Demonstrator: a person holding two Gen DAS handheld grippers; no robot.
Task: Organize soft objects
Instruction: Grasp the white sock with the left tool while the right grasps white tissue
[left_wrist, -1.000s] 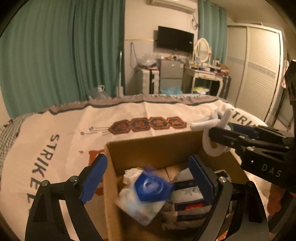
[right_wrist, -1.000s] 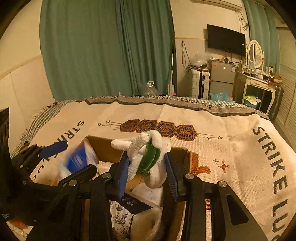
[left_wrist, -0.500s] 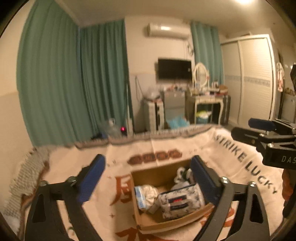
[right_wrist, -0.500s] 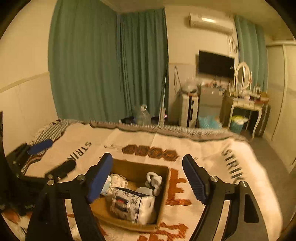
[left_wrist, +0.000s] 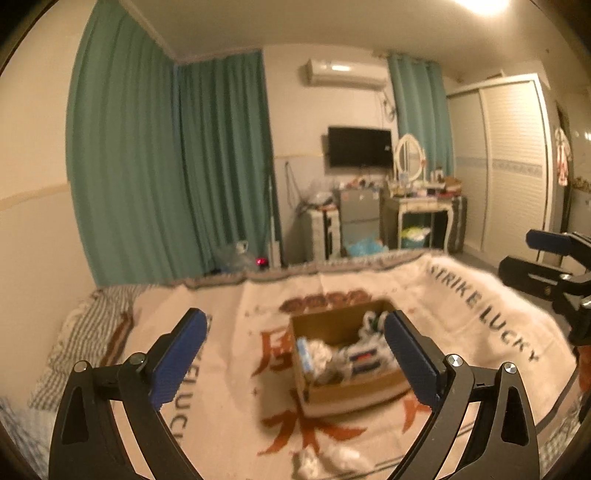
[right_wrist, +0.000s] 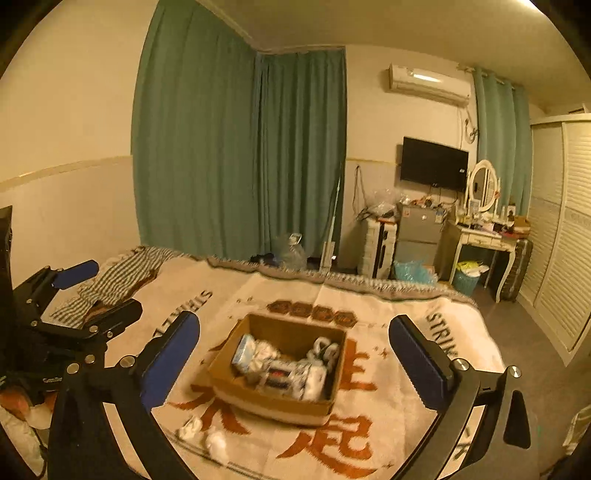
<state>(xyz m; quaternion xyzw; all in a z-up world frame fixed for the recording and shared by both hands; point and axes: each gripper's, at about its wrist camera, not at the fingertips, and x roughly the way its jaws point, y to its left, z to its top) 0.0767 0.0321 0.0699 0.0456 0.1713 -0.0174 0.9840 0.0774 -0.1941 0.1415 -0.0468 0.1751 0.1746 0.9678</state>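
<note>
A cardboard box (right_wrist: 255, 397) sits on the printed bed blanket and also shows in the left wrist view (left_wrist: 354, 398). Inside lie a blue-and-white tissue pack (right_wrist: 244, 353), a floral tissue pack (right_wrist: 286, 376) and a white-and-green plush toy (right_wrist: 325, 350). Small white soft objects (right_wrist: 207, 437) lie on the blanket in front of the box, also in the left wrist view (left_wrist: 328, 458). My left gripper (left_wrist: 295, 360) is open and empty, high above the box. My right gripper (right_wrist: 295, 363) is open and empty, also well above it.
The blanket (right_wrist: 369, 443) covers the bed; a striped cloth (right_wrist: 122, 273) lies at its far left. Green curtains (right_wrist: 240, 155), a water jug (right_wrist: 291, 251), a small fridge (right_wrist: 417, 232), a dressing table (right_wrist: 484, 240) and a wardrobe (right_wrist: 561, 229) stand beyond the bed.
The left gripper let the blue-and-white pack into the box and the right gripper let go of the plush toy. Both grippers opened and pulled up and back from the box.
</note>
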